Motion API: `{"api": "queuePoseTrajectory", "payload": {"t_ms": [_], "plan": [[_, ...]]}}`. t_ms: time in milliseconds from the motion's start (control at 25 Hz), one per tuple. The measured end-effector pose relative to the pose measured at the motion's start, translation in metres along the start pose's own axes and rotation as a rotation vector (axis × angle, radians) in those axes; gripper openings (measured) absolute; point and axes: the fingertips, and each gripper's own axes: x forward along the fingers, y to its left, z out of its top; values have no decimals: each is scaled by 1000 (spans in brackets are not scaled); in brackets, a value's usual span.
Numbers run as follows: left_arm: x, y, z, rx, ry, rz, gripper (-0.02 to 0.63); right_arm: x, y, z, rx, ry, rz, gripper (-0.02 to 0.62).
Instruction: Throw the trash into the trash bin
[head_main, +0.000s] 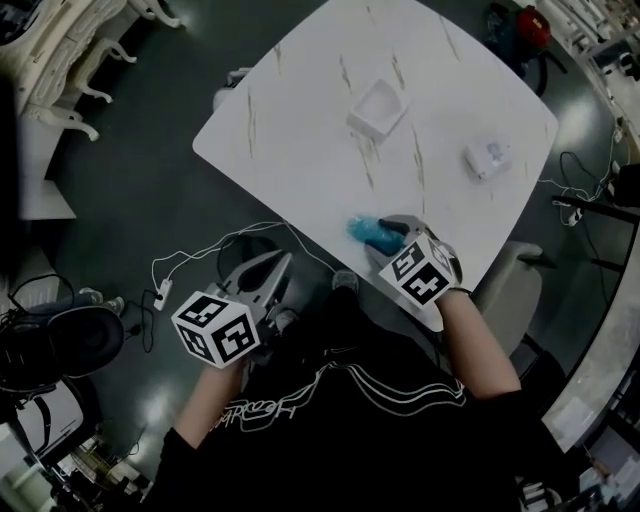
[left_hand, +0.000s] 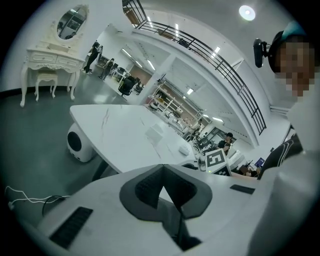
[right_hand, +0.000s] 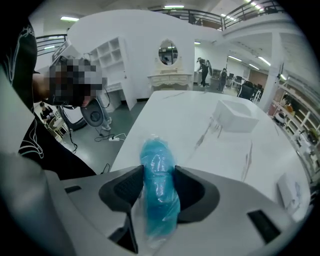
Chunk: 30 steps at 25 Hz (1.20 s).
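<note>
– Trash (head_main: 368, 232), blue, in clear film: where is it entered?

– Last, by size.
Item one: marble-patterned table (head_main: 300, 130).
Item two: white rounded container (left_hand: 80, 142) on the floor beside it, with a dark opening; probably the bin.
Item three: left gripper (left_hand: 161, 167), jaws pressed together, nothing between.
Item four: right gripper (right_hand: 159, 169), pads against both sides of the trash, pinching it by the table's near edge.
Item five: open white box (head_main: 377, 110), well apart.

– Hazards?

– Loose film is slick. A hold on the wrap rather than the body may let it slide out on lifting. So near the edge, a slip likely sends it to the floor, short of the bin.
</note>
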Motion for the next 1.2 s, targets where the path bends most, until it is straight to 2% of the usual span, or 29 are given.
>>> {"api": "queuePoseTrajectory", "payload": {"t_ms": [120, 360, 520, 600, 760, 1000, 1200], "plan": [[-5, 7, -3, -21, -13, -10, 5, 0, -6, 0, 23, 6, -20, 207], [-28, 31, -16, -46, -5, -34, 5, 2, -10, 4, 97, 21, -52, 101], [-51, 36, -14, -26, -5, -53, 5, -4, -13, 8, 132, 24, -127, 70], [-65, 34, -10, -1, -11, -63, 5, -22, -17, 21, 162, -31, -204, 67], [-90, 30, -1, 33, -38, -83, 5, -81, -18, 73, 210, -227, -345, 67], [-136, 34, 13, 38, -127, -97, 5, -145, 18, 157, 192, -481, -407, 67], [-179, 54, 18, 36, -212, -67, 5, -158, 63, 217, 68, -544, -410, 69]]}}
